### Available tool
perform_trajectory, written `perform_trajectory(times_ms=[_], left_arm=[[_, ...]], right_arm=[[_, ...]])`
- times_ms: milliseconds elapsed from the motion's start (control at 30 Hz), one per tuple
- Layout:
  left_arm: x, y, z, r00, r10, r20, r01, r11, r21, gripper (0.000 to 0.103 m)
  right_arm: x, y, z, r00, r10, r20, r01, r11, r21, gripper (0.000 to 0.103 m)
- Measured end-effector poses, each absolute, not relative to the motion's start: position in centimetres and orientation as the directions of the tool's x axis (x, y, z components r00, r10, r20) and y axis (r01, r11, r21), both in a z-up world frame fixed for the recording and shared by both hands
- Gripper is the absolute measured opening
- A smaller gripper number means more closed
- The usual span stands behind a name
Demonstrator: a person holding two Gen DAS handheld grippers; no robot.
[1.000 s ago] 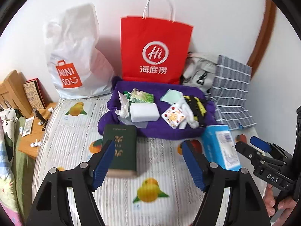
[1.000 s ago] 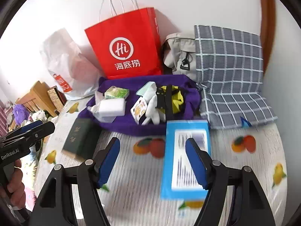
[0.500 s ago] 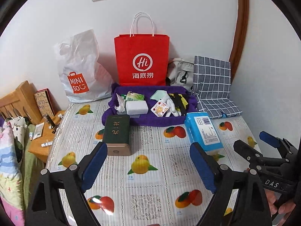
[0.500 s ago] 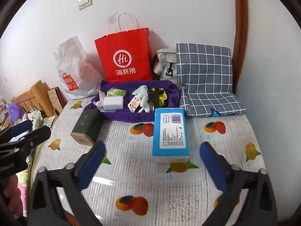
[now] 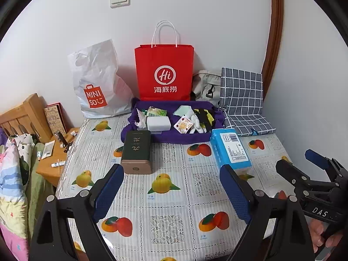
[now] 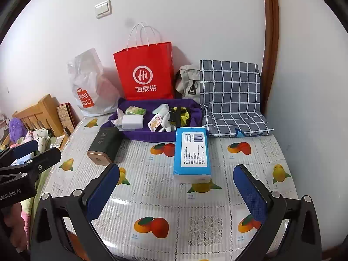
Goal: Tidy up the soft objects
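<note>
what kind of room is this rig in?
Likely a home bedroom: a fruit-print plastic table cover against a white wall, a patterned quilt by a wooden headboard, red paper shopping bag.

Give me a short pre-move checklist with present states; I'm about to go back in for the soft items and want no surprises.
1. Left gripper empty, jaws open: ok.
2. Right gripper empty, jaws open: ok.
3. Blue tissue pack lying flat on the table, clear of both grippers: ok.
4. Dark green box lying free on the table, in front of the purple tray: ok.
5. Soft items in the purple tray easy to separate: not ok, white gloves and a black-and-yellow bundle overlap.
6. Red paper bag open at the top: cannot tell.
</note>
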State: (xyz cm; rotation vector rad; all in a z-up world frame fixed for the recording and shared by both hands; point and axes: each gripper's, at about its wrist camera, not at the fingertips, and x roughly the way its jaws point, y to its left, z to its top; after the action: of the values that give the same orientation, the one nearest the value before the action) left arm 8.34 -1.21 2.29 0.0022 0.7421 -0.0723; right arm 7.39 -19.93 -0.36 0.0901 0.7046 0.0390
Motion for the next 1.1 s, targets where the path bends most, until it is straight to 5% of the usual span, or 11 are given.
perform_trajectory(times_ms=[1100], left_arm=[[7.3,-1.0,2.8,0.743,-0.066,-0.666,0.063,0.998,-0.03,0.09]], right_arm=[[6.2,-20.3,0.3,0.778,0.062,-0.625,-0.007,0.996,0.091,0.103]])
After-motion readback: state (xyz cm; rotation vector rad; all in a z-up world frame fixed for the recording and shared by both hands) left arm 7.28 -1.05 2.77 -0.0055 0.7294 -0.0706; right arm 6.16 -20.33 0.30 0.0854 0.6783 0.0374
